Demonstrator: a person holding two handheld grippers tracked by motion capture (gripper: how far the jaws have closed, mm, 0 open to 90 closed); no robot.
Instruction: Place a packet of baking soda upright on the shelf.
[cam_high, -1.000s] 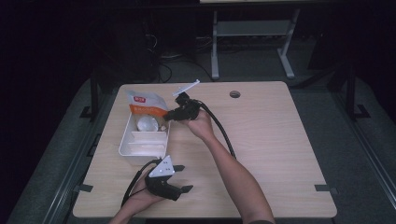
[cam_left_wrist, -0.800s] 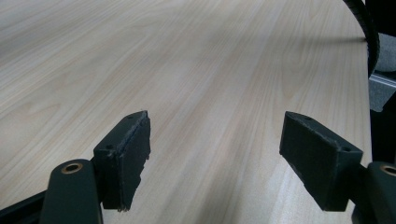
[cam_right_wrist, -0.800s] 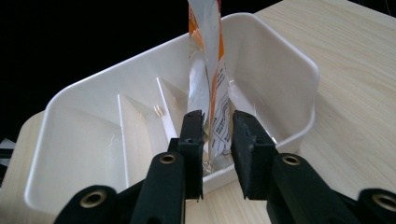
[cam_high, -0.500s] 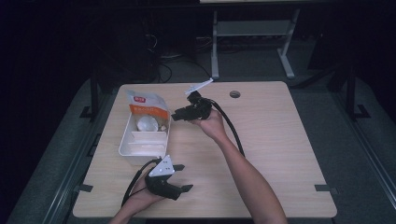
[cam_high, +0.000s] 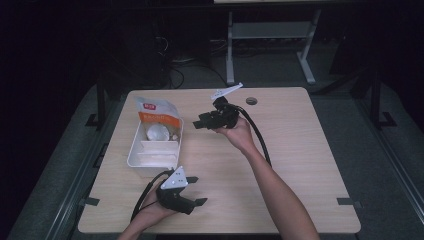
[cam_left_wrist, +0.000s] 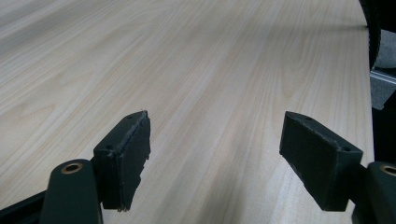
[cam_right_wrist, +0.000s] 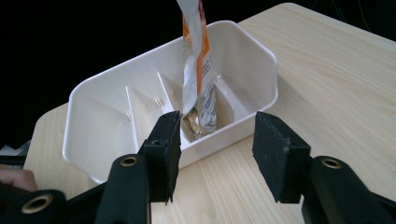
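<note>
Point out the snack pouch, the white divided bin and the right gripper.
snack pouch (cam_right_wrist: 198, 70), right gripper view, its orange and silver side.
white divided bin (cam_right_wrist: 252, 56), right gripper view, its end wall.
right gripper (cam_high: 199, 123), high view, between its jaw tips.

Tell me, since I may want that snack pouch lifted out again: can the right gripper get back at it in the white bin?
Probably yes. The right gripper stands open with nothing between its jaws, pointing at the pouch, which stands upright in the white bin, top sticking above the rim.
</note>
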